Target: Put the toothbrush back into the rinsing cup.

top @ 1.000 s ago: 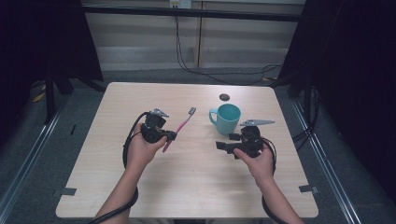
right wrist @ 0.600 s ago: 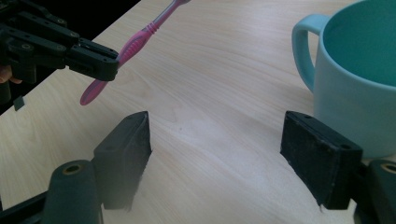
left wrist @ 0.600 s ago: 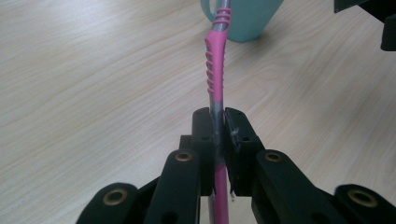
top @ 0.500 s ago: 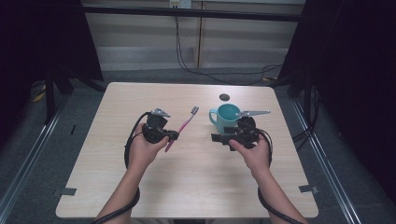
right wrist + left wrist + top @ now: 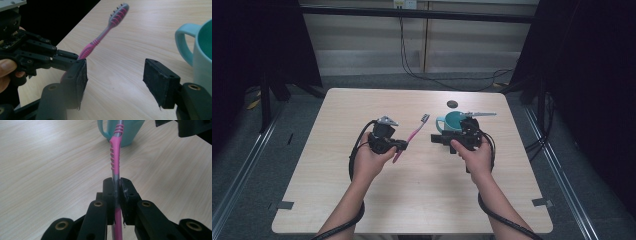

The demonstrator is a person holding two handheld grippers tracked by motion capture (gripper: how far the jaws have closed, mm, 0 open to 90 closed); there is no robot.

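Note:
My left gripper (image 5: 400,145) is shut on the lower handle of a pink and grey toothbrush (image 5: 414,134), whose bristle head points up and away towards the table's far side. The left gripper view shows the handle (image 5: 115,157) clamped between the pads, left gripper (image 5: 117,187). A teal mug (image 5: 452,121) stands upright right of the brush. My right gripper (image 5: 435,138) hovers just in front of the mug, pointing left at the brush. Its jaws have just been closing, and the right gripper (image 5: 116,80) holds nothing between its pads (image 5: 160,82). The mug (image 5: 200,50) is beside its right jaw.
A small dark round object (image 5: 452,104) lies on the wooden table (image 5: 422,200) behind the mug. The table's left edge drops to dark floor in the right gripper view. Cables trail from both grippers along the forearms.
My right gripper has moved left and slightly away from the person, ending in front of the mug and closer to the toothbrush. The left gripper keeps its hold on the brush, nearly still.

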